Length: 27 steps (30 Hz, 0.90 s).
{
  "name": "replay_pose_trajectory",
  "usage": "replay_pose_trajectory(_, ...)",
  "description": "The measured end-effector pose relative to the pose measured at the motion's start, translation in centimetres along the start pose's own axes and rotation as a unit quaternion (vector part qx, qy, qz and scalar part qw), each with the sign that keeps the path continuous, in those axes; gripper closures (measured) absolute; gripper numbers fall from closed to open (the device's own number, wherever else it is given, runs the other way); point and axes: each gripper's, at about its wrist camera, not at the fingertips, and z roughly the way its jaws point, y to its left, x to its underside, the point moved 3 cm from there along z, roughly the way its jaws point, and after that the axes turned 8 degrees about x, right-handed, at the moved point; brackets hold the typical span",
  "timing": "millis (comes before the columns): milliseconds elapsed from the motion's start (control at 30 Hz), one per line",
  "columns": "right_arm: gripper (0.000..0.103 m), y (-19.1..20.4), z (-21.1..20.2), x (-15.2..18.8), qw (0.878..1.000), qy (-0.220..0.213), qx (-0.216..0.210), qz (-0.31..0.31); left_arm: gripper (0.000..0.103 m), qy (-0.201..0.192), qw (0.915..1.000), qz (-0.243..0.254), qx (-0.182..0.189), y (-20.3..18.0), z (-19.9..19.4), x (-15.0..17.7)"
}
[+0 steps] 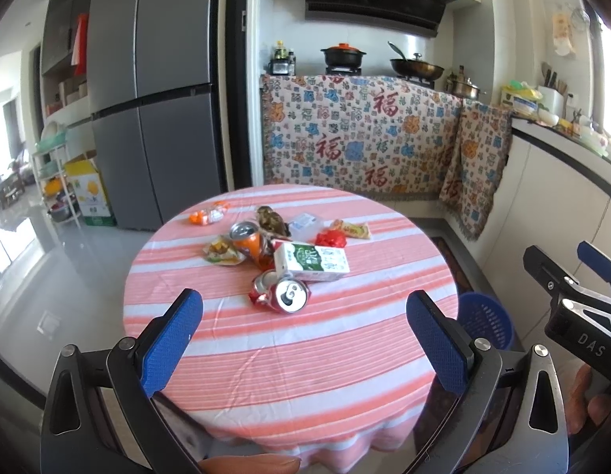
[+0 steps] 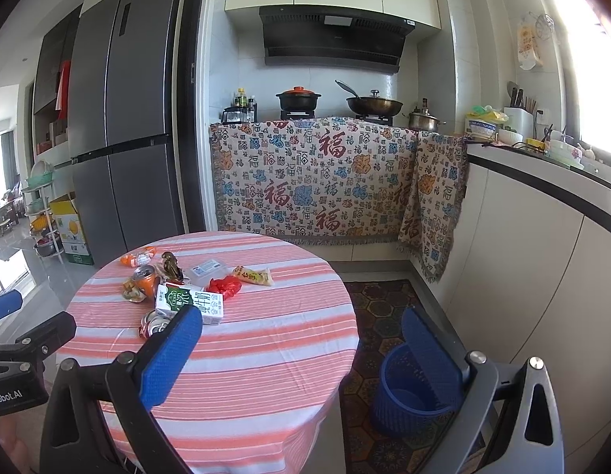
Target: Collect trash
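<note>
Cans [image 1: 289,295], three, one milk carton [image 1: 312,262] on table [image 1: 344,355]; both hand-held grippers, left [image 1: 305,345] and right [image 2: 301,359], spread, empty.

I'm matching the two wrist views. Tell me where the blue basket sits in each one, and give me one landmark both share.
Left wrist: the blue basket is at lower right, on the floor beside the table, partly hidden behind the gripper's right finger.
Right wrist: the basket is at lower centre-right, on the patterned rug, partly behind the right finger.
Shared landmark: the milk carton lying among the trash on the table.
</note>
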Motion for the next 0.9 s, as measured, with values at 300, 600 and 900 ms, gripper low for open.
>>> replay_pose_trajectory(300, 0.000, 0.0, -0.2, -0.3, 1.000, -0.003, 0.000, 0.001, 0.000, -0.006, 1.0000, -0.003, 0.000, 0.1, -0.3, 0.0)
replay_pose_trajectory(600, 0.000, 0.1, -0.4, -0.6, 1.000, -0.006, -0.001, 0.000, 0.000, -0.005, 0.9999, -0.008, -0.005, 0.9, -0.2, 0.2)
replay_pose_trajectory(900, 0.000, 0.2, -0.5, -0.6, 1.000, -0.008, -0.005, 0.000, 0.000, -0.004, 0.9999, -0.008, -0.006, 1.2, -0.2, 0.2)
